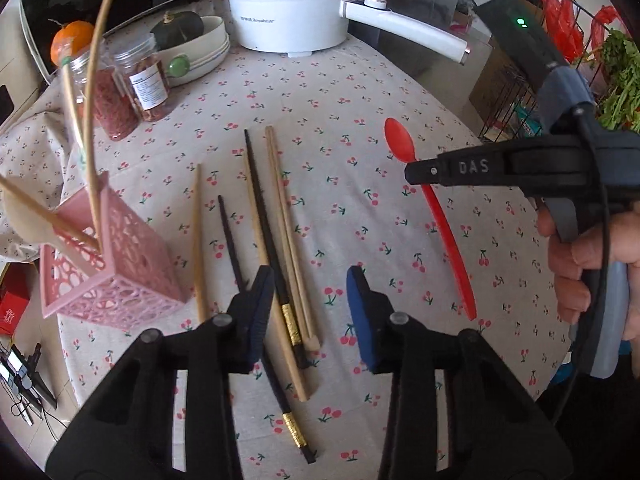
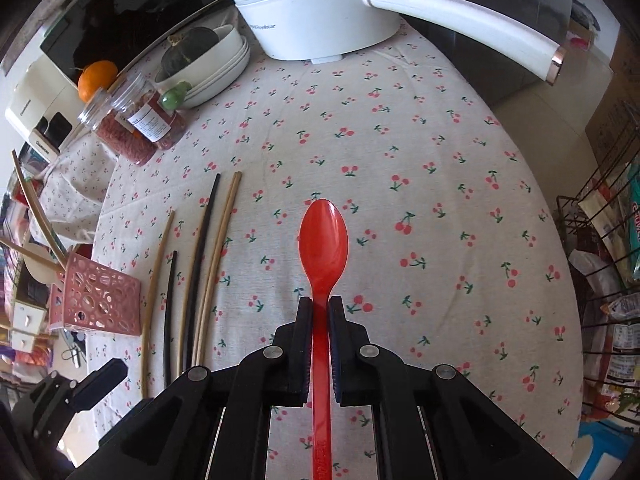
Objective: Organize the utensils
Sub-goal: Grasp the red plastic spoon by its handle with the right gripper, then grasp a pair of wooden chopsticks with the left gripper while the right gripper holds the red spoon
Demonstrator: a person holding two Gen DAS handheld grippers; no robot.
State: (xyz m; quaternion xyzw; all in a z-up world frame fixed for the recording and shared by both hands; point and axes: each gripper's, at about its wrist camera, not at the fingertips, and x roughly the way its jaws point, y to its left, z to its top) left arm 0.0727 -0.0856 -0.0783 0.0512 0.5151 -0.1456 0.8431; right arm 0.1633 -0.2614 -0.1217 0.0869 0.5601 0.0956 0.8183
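Note:
A red plastic spoon (image 2: 323, 240) lies on the cherry-print tablecloth (image 2: 400, 152). My right gripper (image 2: 320, 308) has its jaws closed on the spoon's handle just behind the bowl. It shows in the left wrist view (image 1: 420, 172) over the spoon (image 1: 436, 216). My left gripper (image 1: 310, 280) is open and empty above several wooden and black chopsticks (image 1: 264, 240), which also show in the right wrist view (image 2: 200, 264). A pink perforated holder (image 1: 108, 256) at the left holds a wooden spoon and sticks; it shows in the right wrist view (image 2: 100, 300) too.
A white electric pot (image 1: 288, 4) with a long handle stands at the back. Two clear jars (image 1: 132, 84), stacked bowls with a squash (image 1: 192, 48) and an orange (image 1: 68, 40) sit at the back left. A wire rack (image 2: 600, 280) with packets stands off the table's right edge.

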